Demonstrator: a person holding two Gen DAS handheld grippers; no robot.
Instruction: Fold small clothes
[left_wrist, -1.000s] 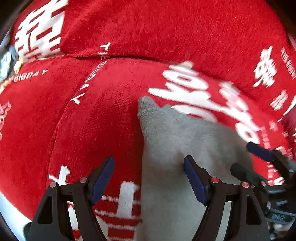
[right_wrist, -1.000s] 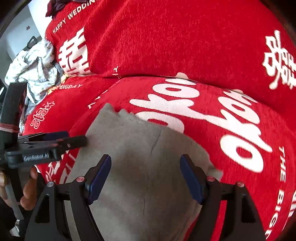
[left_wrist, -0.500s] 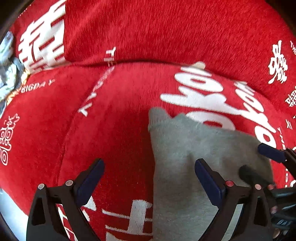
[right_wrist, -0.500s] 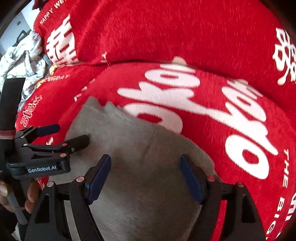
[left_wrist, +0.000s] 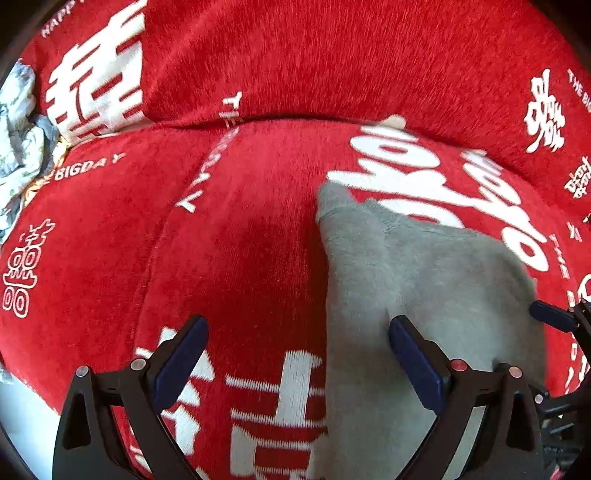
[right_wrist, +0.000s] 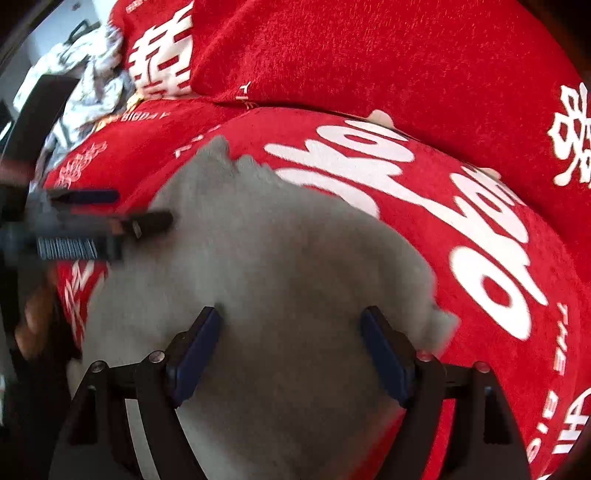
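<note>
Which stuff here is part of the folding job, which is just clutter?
Job:
- grey garment
- left tongs, open
- right tongs, open

Lying about:
- red printed sofa cover, under the garment
- crumpled white patterned cloth, far left

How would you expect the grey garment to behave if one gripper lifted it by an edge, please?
The grey garment would probably droop limply: it lies soft and creased on the red sofa cover. Its fuzzy knit looks grippy, so it may drag on the plush cover rather than slide. It seems light.
</note>
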